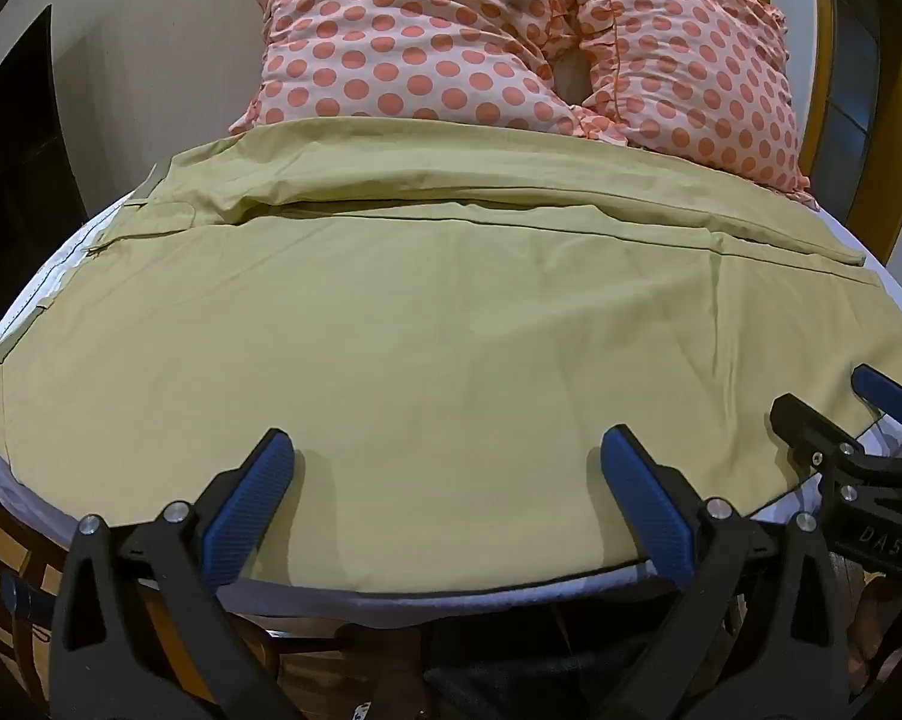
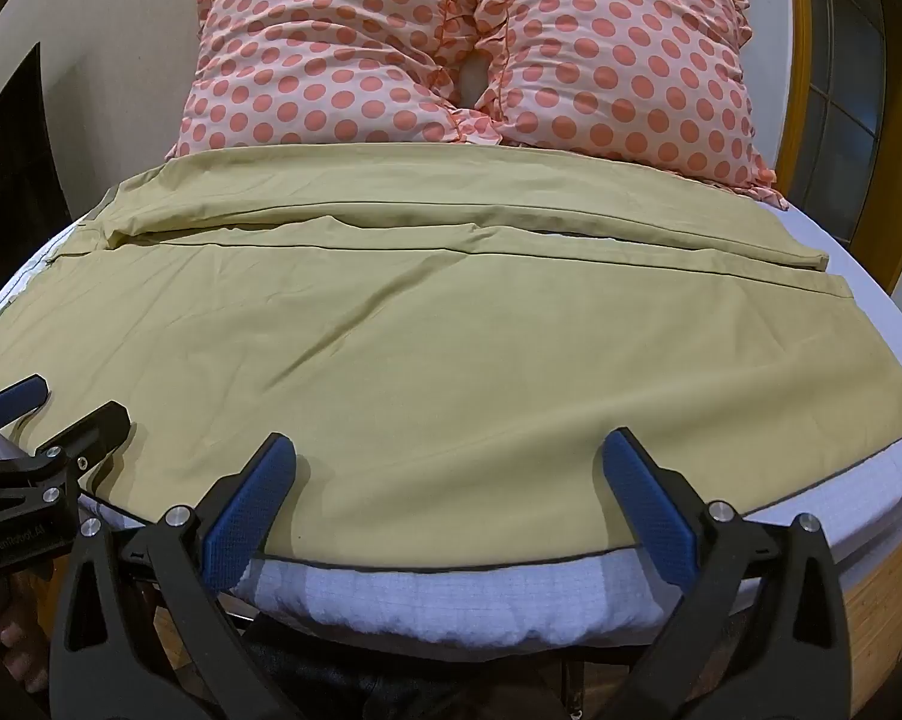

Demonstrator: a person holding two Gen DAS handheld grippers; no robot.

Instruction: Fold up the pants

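Note:
Olive-yellow pants (image 1: 426, 336) lie spread flat across a white mattress, waistband at the left, leg hems at the right; they also show in the right wrist view (image 2: 438, 348). One leg lies nearer me, the other behind it toward the pillows. My left gripper (image 1: 447, 450) is open, fingers over the near edge of the pants, holding nothing. My right gripper (image 2: 447, 453) is open over the same near edge, further right, also empty. The right gripper shows at the right edge of the left wrist view (image 1: 835, 402); the left gripper shows at the left edge of the right wrist view (image 2: 66, 402).
Two pink pillows with orange dots (image 1: 511, 42) lean at the far side of the bed (image 2: 511, 60). The white mattress edge (image 2: 451, 594) runs just below my fingers. A wooden frame (image 2: 877, 606) is at the right, a dark opening (image 1: 12, 150) at the left.

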